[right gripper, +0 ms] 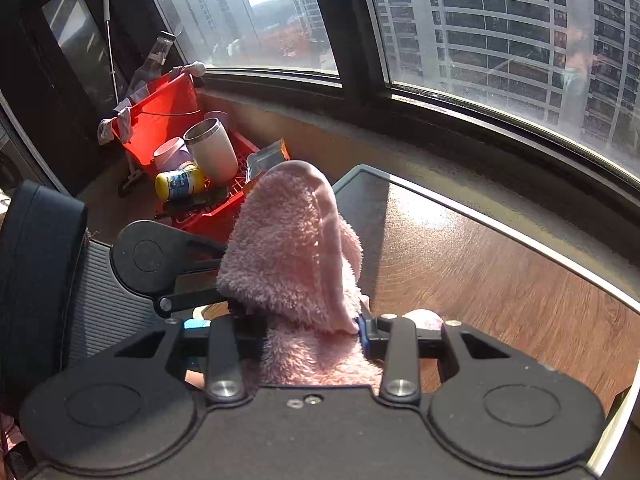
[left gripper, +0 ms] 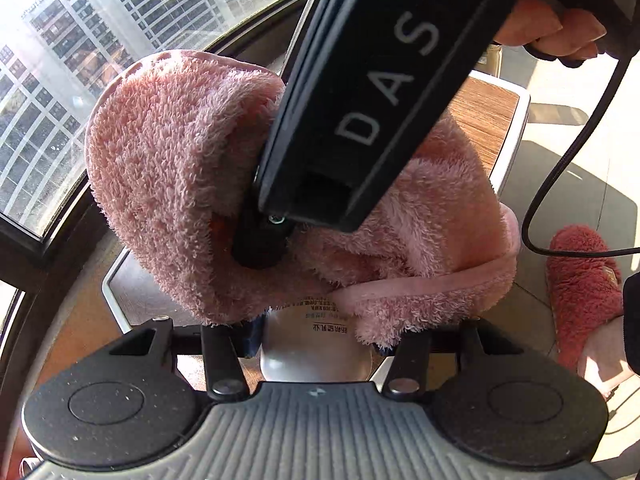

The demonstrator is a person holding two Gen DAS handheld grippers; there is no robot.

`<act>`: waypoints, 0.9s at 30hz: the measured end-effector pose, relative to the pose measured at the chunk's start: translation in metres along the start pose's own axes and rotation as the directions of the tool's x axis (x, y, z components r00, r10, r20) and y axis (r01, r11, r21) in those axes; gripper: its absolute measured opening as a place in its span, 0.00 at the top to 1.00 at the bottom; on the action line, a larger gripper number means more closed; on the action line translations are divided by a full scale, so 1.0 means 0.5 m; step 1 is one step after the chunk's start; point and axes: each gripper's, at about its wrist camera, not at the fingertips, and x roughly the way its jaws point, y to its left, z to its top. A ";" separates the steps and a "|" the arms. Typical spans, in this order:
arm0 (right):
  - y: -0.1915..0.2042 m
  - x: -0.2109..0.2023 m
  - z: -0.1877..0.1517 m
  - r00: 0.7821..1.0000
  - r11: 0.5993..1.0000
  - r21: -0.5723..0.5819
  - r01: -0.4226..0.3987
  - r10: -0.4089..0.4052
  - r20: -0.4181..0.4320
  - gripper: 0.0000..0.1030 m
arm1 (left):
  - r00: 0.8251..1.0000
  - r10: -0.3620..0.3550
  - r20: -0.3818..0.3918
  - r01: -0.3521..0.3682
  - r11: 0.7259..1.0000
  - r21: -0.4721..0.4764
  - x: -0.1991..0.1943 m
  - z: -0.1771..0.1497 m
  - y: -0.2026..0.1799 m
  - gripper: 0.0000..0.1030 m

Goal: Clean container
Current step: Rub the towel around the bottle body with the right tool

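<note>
A silvery container (left gripper: 316,356) with a printed label sits between the fingers of my left gripper (left gripper: 316,344), which is shut on it. A fluffy pink cloth (left gripper: 180,168) is draped over the container's top and hides most of it. My right gripper (left gripper: 260,244), a black tool marked DAS and held by a hand (left gripper: 556,28), comes down from above with its tip buried in the cloth. In the right wrist view my right gripper (right gripper: 316,336) is shut on the pink cloth (right gripper: 292,248), which bulges up ahead of it. The left gripper's body (right gripper: 152,260) lies to the left.
A wooden table (right gripper: 500,272) with a pale rim lies below, next to a window. A red crate (right gripper: 160,120) at the back left holds cups, a yellow jar and a bottle. A red fluffy slipper (left gripper: 580,288) is on the floor, and a black cable (left gripper: 560,168) hangs nearby.
</note>
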 end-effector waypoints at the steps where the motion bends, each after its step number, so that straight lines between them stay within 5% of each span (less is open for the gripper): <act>1: 0.001 0.003 -0.002 1.000 1.000 -0.006 0.013 -0.013 -0.006 0.64 | 1.000 -0.001 0.000 0.001 1.000 -0.001 0.000 0.000 0.000 0.52; 9: -0.023 0.006 -0.017 0.992 0.992 0.004 0.126 -0.126 -0.018 0.64 | 1.000 -0.010 0.000 0.010 1.000 -0.018 -0.001 0.006 0.013 0.52; 18: -0.066 -0.009 -0.032 0.950 0.950 0.031 0.311 -0.310 -0.015 0.64 | 1.000 -0.012 0.004 0.012 0.999 -0.032 -0.013 0.002 0.007 0.52; 27: -0.002 -0.022 -0.002 0.989 0.989 -0.019 0.143 -0.142 0.040 0.65 | 1.000 -0.004 0.006 0.004 1.000 -0.025 0.006 -0.008 0.006 0.52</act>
